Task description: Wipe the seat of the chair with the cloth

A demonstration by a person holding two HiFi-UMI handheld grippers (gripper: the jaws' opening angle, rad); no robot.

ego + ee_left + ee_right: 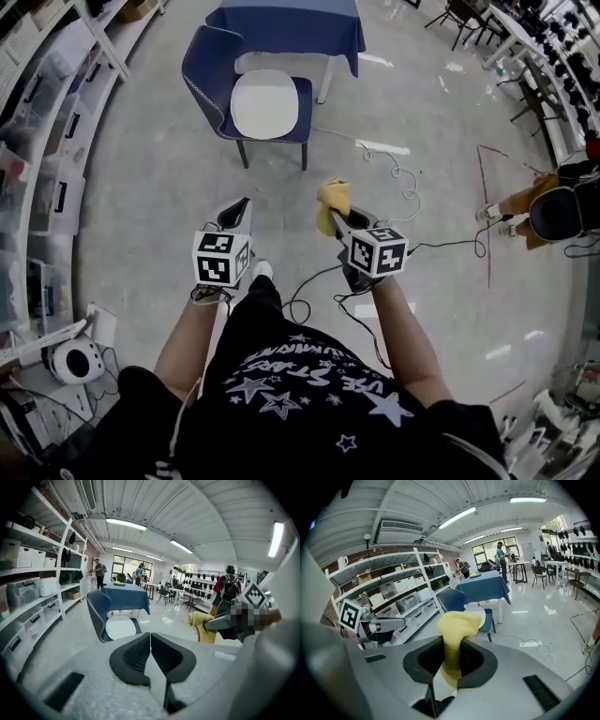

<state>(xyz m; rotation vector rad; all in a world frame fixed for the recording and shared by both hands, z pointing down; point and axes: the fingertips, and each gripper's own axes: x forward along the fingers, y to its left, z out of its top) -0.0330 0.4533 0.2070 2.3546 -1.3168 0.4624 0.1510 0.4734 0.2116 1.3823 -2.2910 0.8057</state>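
Note:
A blue chair (208, 58) with a white round seat (263, 103) stands ahead on the floor, beside a table with a blue cloth (289, 21). My right gripper (330, 216) is shut on a yellow cloth (332, 201), which bulges up from between its jaws (456, 634). My left gripper (236, 212) is shut and holds nothing; its black pads meet in the left gripper view (151, 649). Both grippers hang in the air well short of the chair (99, 613), whose seat (119, 628) shows there too. The chair (451, 600) also appears behind the cloth in the right gripper view.
White shelving with bins (49, 122) lines the left side. Cables (398, 178) trail across the floor right of the chair. A person crouches at the far right (553, 211). A white round device (75, 361) sits by my left foot. More chairs and tables (464, 14) stand at the back right.

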